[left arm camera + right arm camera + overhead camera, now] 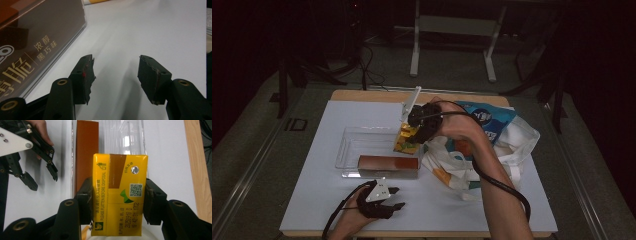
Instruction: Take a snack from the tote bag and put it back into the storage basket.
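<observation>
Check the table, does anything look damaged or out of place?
The pad on the left hand-held gripper has a ragged, torn edge. Otherwise nothing stands out: the yellow carton sits squarely in the right hand-held gripper.

Clear tray (pixel 343 150) left half free — brown box (pixel 388 165) blocks near side, bag (pixel 507 140) crowds right.

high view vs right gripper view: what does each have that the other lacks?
High view alone: the plastic bag beside the clear tray, and the floor beyond the table. Right gripper view alone: the yellow carton's top print, QR code and foil straw spot, clamped by the right gripper. Both: carton, brown box, tray, open left gripper.
</observation>
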The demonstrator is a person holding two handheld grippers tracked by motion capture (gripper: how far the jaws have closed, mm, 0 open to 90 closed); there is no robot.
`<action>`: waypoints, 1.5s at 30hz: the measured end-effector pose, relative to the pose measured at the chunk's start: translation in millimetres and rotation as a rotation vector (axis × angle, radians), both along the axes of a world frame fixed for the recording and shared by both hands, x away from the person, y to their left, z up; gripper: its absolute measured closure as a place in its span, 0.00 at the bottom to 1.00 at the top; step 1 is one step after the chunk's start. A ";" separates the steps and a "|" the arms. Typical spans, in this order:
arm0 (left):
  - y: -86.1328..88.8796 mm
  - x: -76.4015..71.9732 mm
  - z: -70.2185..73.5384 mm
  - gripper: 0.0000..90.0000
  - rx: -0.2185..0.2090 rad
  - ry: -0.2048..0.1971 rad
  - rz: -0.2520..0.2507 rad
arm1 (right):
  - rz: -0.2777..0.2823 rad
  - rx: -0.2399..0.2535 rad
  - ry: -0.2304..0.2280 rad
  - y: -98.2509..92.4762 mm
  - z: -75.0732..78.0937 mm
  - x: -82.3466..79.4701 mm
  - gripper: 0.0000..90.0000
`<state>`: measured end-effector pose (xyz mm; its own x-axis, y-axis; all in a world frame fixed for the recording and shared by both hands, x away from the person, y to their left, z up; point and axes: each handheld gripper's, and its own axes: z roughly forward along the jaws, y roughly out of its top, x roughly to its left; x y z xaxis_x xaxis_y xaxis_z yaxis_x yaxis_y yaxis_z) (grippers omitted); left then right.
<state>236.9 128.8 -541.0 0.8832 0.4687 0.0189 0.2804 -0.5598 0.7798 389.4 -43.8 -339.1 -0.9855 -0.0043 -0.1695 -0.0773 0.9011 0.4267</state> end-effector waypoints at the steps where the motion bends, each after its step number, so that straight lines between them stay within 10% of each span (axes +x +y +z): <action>1: 0.0 0.1 0.0 0.51 0.001 -0.001 0.000 | 0.002 0.001 0.005 0.6 -0.6 0.3 0.57; 45: 0.4 -0.3 0.1 0.51 -0.003 -0.003 0.002 | 0.032 0.079 0.013 28.0 -31.2 9.7 0.57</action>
<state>236.5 129.1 -540.9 0.8824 0.4702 0.0198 0.2792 -0.5570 0.7822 399.1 -15.8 -370.3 -0.9872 -0.0229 -0.1578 -0.0996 0.8615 0.4978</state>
